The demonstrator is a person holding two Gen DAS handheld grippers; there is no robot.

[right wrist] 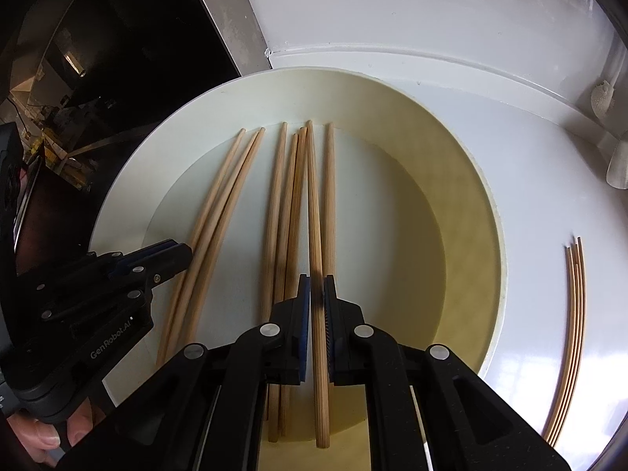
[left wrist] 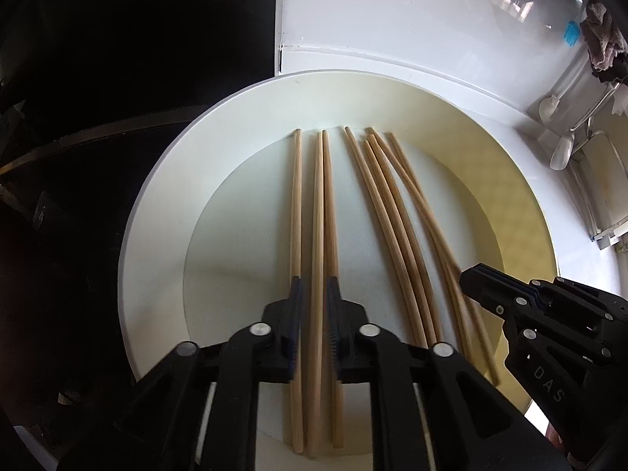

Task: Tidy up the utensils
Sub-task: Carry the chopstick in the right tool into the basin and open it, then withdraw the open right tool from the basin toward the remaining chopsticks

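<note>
Below, both grippers poise over a plate (left wrist: pixel 157 204) to sort chopsticks (left wrist: pixel 376 204): left gripper (left wrist: pixel 314 294) narrowly parted around some, right gripper (right wrist: pixel 317 286) pinching 1 chopstick (right wrist: pixel 314 204).

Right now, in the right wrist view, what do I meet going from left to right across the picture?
Left tool → chopsticks on the plate → right tool → plate rim → chopsticks on the counter.
</note>
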